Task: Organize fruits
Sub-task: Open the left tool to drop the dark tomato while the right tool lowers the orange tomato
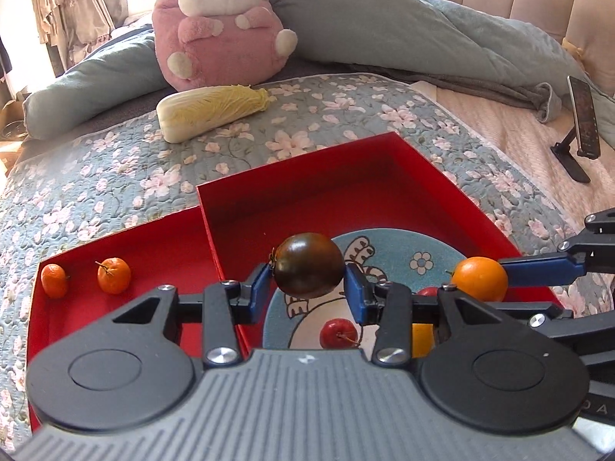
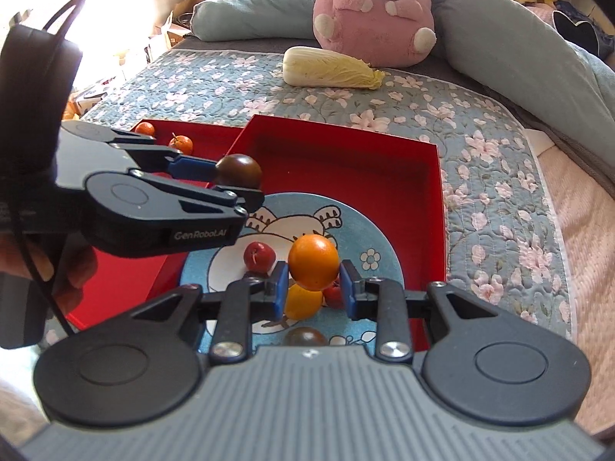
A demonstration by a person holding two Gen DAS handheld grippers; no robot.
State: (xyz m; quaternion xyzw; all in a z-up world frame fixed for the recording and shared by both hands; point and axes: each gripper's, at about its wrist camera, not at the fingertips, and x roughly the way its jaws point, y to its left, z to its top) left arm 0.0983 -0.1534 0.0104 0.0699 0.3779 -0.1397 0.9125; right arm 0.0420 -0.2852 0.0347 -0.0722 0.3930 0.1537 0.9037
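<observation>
**Left wrist view: both grippers loaded above the red boxes**

Left wrist view showed the left gripper (image 1: pixel 309 282) pinching a dark brownish tomato (image 1: pixel 308 265) between its blue pads, held in the air above the blue cartoon plate (image 1: pixel 399 259) in the taller red box (image 1: pixel 292 192). The right gripper (image 2: pixel 313 282) was clamped on an orange (image 2: pixel 313 262) over the same plate, where a small red fruit (image 2: pixel 260 255), a yellow fruit (image 2: pixel 303 301) and another dark tomato (image 2: pixel 305 337) lay. Two mandarins (image 1: pixel 113 275) sat in the lower red tray (image 1: pixel 161 246) to the left.

To my eye this was a sorting carry. I would have kept both grips steady, since round fruit can roll out of flat pads. The orange probably belonged with the mandarins, so the two tools, already close, would need room to pass each other. I would have lowered each fruit to the floor of its box before loosening.

The only writing I could read was "GenRobot.AI" on the side of the left gripper, in the right wrist view.
</observation>
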